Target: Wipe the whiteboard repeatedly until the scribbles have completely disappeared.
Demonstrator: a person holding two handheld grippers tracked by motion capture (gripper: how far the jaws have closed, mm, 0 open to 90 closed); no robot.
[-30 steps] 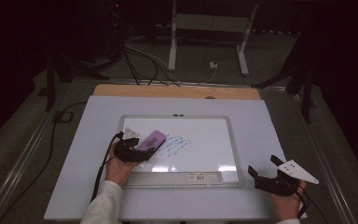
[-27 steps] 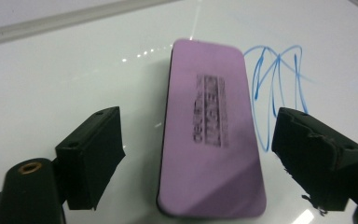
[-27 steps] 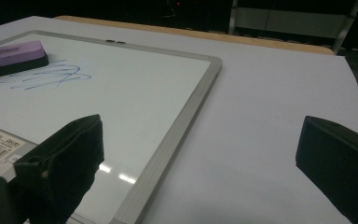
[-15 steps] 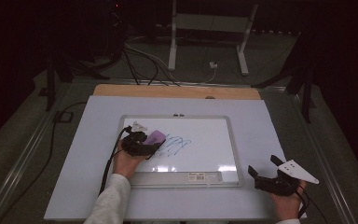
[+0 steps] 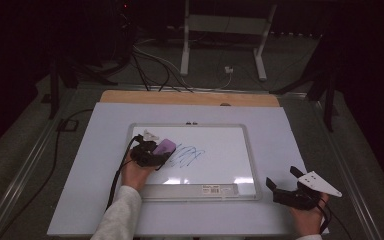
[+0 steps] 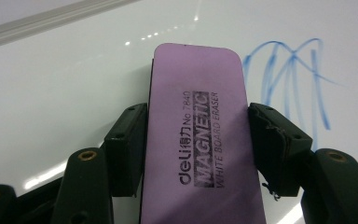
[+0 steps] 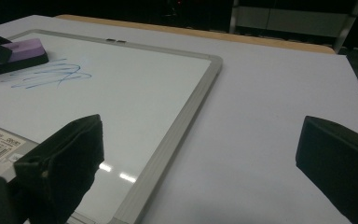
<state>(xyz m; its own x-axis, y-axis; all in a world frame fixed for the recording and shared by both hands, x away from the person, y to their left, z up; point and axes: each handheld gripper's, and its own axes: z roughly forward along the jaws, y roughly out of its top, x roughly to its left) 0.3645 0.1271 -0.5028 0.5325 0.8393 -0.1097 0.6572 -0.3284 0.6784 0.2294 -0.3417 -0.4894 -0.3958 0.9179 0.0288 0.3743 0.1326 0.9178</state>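
Observation:
A purple whiteboard eraser [image 5: 164, 146] lies flat on the whiteboard [image 5: 195, 125], just left of a blue scribble [image 5: 187, 156]. My left gripper [image 5: 151, 153] has just been closing its jaws around the eraser. In the left gripper view both pads [image 6: 129, 140] press on the long sides of the eraser [image 6: 198, 93], with the scribble [image 6: 289, 79] just beyond on the right. My right gripper [image 5: 282, 178] rests on the white mat at the front right, off the board. Its jaws stand wide apart [image 7: 200, 140] with nothing between them. The eraser [image 7: 14, 53] shows far left in that view.
The whiteboard's grey frame [image 7: 177, 126] lies on a large white mat [image 5: 280, 135] over a wooden table edge [image 5: 190, 97]. A barcode label [image 5: 219, 189] sits on the board's near rim. Cables [image 5: 155, 65] and a stand's legs [image 5: 220, 45] are on the floor behind.
The left gripper's jaws have closed from wide apart onto the eraser's sides, and the left hand has edged slightly forward. The right hand has not moved.

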